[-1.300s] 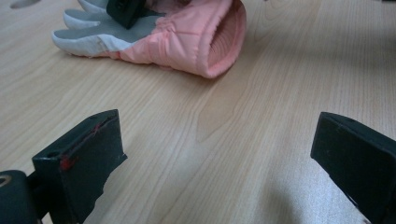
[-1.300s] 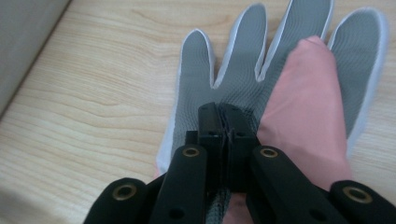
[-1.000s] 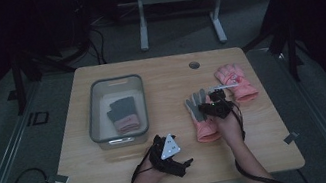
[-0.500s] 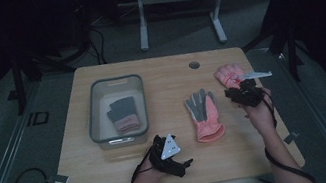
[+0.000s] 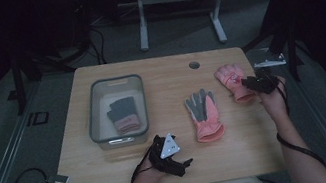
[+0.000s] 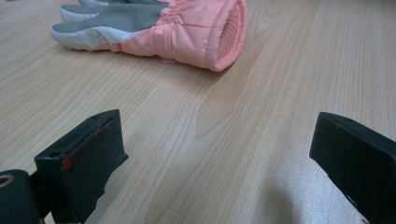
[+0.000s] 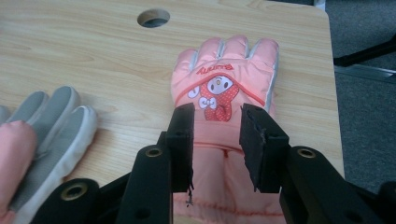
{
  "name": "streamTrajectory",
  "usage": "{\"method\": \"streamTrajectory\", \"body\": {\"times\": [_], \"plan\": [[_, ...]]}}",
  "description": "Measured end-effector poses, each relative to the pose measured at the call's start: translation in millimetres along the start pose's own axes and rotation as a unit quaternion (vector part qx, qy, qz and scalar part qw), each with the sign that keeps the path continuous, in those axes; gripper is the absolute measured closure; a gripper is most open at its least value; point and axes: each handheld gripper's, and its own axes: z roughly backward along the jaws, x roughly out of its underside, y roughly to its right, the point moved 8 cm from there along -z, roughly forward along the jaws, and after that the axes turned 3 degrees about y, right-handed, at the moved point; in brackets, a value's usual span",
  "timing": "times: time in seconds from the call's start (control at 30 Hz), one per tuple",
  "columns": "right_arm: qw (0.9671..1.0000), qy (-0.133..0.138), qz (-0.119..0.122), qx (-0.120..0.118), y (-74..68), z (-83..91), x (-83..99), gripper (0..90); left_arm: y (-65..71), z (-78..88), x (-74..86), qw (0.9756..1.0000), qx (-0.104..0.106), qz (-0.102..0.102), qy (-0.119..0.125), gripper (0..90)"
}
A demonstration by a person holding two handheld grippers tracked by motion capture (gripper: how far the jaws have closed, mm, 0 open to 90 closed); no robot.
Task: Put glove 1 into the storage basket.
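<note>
Right gripper view: claw (image 7: 215, 140) part-open over pink glove (image 7: 224, 93).

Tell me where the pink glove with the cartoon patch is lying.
In the high view, the patch glove lies back-up near the table's right edge, right of the palm-up glove, with the right claw over its cuff.

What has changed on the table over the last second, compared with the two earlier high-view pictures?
The right gripper left the grey-palmed glove at mid-table and moved right to the pink cartoon glove near the table's right edge. Its jaws have just been opening and now stand a little apart over that glove's cuff without pinching it. Both gloves, the left gripper, and the bin with its glove stayed put.
</note>
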Motion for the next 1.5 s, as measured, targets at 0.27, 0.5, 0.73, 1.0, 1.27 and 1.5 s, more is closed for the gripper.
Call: {"method": "streamTrajectory", "body": {"times": [0.27, 0.5, 0.73, 1.0, 1.27, 1.5], "plan": [[0.9999, -0.003, -0.001, 0.017, 12.6, -14.0, -10.3, 64.1, -0.1, -0.5, 0.4, 1.0, 0.002, 0.001, -0.003, 2.6], [0.9995, -0.023, 0.016, 0.013, 11.0, -31.8, -15.6, 65.6, 0.3, -0.6, 0.3, 1.0, 0.002, 0.001, -0.003, 2.6], [0.9964, -0.064, 0.053, 0.018, 5.3, -62.0, -7.3, 63.8, 0.5, -0.8, 0.6, 1.0, 0.003, 0.001, -0.006, 2.6], [0.9938, -0.073, 0.078, 0.032, 4.0, -76.6, 6.5, 67.9, 0.0, 0.1, 0.2, 1.0, 0.006, 0.005, 0.0, 2.6], [0.9944, -0.089, 0.054, 0.018, 8.8, -81.2, 6.7, 83.0, 0.1, -0.1, 0.4, 1.0, 0.007, 0.006, -0.001, 2.5], [0.9959, -0.077, 0.034, 0.034, 7.4, -71.1, -1.4, 88.6, 0.2, -0.4, 0.6, 1.0, 0.006, 0.003, -0.004, 2.5]]}}
